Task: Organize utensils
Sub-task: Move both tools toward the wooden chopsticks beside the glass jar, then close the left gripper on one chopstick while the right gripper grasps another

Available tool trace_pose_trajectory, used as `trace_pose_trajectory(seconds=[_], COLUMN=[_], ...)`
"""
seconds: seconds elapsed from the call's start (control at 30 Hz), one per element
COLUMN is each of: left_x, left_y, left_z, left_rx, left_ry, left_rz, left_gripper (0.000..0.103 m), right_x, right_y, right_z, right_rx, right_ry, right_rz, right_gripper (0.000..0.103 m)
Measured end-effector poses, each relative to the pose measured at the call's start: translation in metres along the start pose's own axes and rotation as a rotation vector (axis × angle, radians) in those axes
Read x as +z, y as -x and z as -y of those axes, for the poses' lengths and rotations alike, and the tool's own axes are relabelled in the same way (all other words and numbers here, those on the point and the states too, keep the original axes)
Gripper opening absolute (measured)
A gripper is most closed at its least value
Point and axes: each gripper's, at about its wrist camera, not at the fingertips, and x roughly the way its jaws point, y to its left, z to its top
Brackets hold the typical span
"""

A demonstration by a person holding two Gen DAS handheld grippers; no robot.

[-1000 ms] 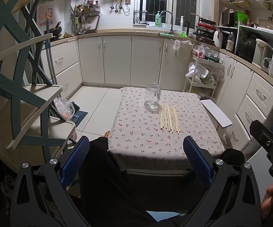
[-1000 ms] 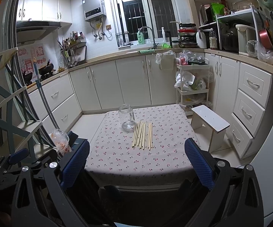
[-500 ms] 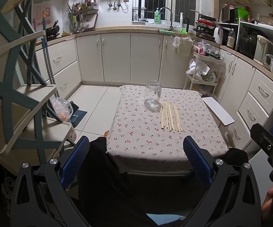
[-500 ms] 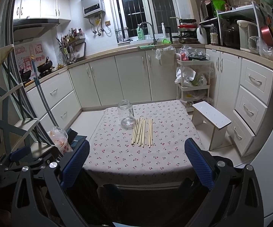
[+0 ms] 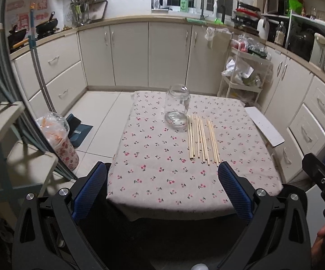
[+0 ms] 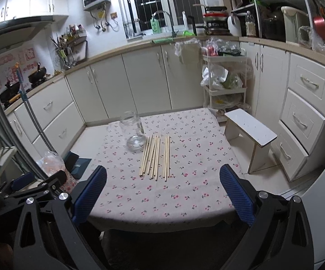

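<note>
Both claws, left gripper (image 5: 162,190) & right gripper (image 6: 163,190), hung wide open w/ nothing held, short of the table (image 5: 139,193), likely staged for a 1st pick. Wooden chopsticks (image 5: 201,140) lay in a row at 12 o'clock, just right of the upright glass jar (image 5: 177,105), prob. their holder.

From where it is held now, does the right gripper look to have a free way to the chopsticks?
Probably yes. The right gripper is open and empty, short of the table's near edge, and only bare tablecloth lies between it and the chopsticks. The glass jar stands beyond them, off to the left.
</note>
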Motion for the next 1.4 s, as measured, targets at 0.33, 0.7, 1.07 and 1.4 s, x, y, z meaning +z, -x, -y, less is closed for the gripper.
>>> trace_pose_trajectory(seconds=[0.33, 0.7, 1.07, 1.4], left_x=[0.015, 0.024, 0.037, 0.044], left_y=[-0.081, -0.179, -0.27, -0.32], left_z=[0.006, 0.03, 0.04, 0.047], left_rx=[-0.006, -0.027, 0.014, 0.015], left_ry=[0.001, -0.042, -0.064, -0.076], left_rz=[-0.079, -0.159, -0.215, -0.252], left_gripper=[0.095, 0.095, 0.095, 0.095], right_x=[0.011, 0.008, 0.001, 0.003], right_y=[-0.08, -0.167, -0.27, -0.318], right_z=[0.012, 0.024, 0.028, 0.029], right_rx=[-0.01, 0.003, 0.023, 0.004], right_ry=[-0.001, 0.0, 0.02, 0.028], right_rz=[-0.087, -0.176, -0.305, -0.348], right_gripper=[0.096, 0.054, 0.031, 0.031])
